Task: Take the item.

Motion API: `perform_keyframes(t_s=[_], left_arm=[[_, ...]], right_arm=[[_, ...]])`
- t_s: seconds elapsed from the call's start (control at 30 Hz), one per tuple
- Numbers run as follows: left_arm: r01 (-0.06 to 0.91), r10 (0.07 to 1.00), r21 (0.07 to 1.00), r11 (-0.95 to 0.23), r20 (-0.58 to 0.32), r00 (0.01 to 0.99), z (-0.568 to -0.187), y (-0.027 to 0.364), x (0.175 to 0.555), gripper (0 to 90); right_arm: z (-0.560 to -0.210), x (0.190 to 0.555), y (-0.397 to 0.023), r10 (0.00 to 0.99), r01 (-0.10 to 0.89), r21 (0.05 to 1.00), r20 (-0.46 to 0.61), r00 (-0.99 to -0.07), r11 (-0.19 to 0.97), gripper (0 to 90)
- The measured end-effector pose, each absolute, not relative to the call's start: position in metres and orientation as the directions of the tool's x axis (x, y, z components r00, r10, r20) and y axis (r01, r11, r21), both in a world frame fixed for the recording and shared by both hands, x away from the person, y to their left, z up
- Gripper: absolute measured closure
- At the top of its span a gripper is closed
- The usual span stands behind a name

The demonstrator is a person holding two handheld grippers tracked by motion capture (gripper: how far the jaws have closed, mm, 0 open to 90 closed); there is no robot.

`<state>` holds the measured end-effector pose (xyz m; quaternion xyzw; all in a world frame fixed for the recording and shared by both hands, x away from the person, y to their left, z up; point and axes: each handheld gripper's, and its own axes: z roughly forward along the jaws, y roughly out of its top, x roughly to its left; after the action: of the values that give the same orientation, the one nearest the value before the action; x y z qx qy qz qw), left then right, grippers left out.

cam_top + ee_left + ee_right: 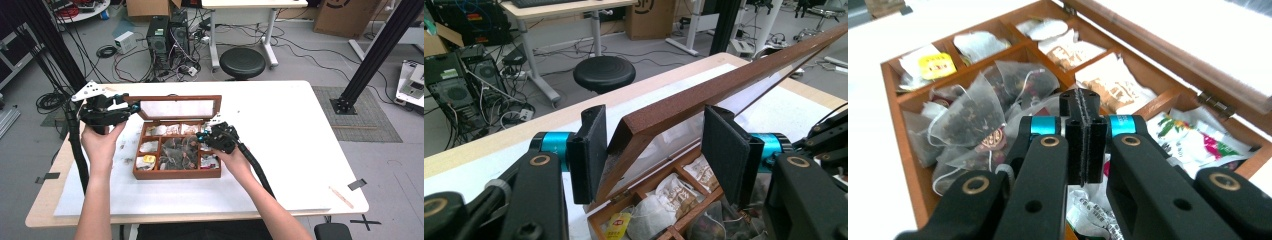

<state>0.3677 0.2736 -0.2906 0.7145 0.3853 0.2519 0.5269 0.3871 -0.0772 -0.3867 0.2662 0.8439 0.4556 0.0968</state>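
Holding my left gripper (pixel 651 150) at the lid's (pixel 724 85) near corner, I see its jaws standing apart with the wooden frame edge between them; one pad (pixel 591 150) lies against or just beside the wood, the other stands off it, so nothing is clamped yet. The lid is raised on its hinges, tilted back from the tea box (pixel 177 172), and its long axis runs away from this gripper, left to right across the table (pixel 300 130). In the high view that gripper (pixel 127 107) sits at the lid's left end, so my left hand is the nearer one for anything the lid needs.

My right gripper (pixel 1083 135) has its jaws pressed together with nothing between them that I can make out. It hovers over the box's right side, above the compartments, with the pyramid tea bags (pixel 975 120) in the middle bay ahead and to its left in its own view, the flat paper sachets (pixel 1113 82) beyond, and a flowered packet (pixel 1193 137) to its right.

I judge the coming move turns on the lid: the left jaws must close across its thin frame, square to its long axis, while the right stays clear of the swing.
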Motion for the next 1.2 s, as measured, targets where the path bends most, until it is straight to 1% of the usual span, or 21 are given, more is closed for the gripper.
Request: perform_keyframes(t_s=[0.33,1.2], left_arm=[[0.286,0.817,0.947,-0.143,-0.051,0.575,-0.291,0.274,0.368,44.3],[0.284,0.817,0.948,-0.139,-0.052,0.574,-0.291,0.274,0.368,44.3]], right_arm=[[-0.37,0.383,-0.091,0.533,0.342,0.85,0.087,-0.842,0.402,90.0],[-0.351,0.379,-0.126,0.528,0.335,0.88,0.118,-0.841,0.337,90.0]])
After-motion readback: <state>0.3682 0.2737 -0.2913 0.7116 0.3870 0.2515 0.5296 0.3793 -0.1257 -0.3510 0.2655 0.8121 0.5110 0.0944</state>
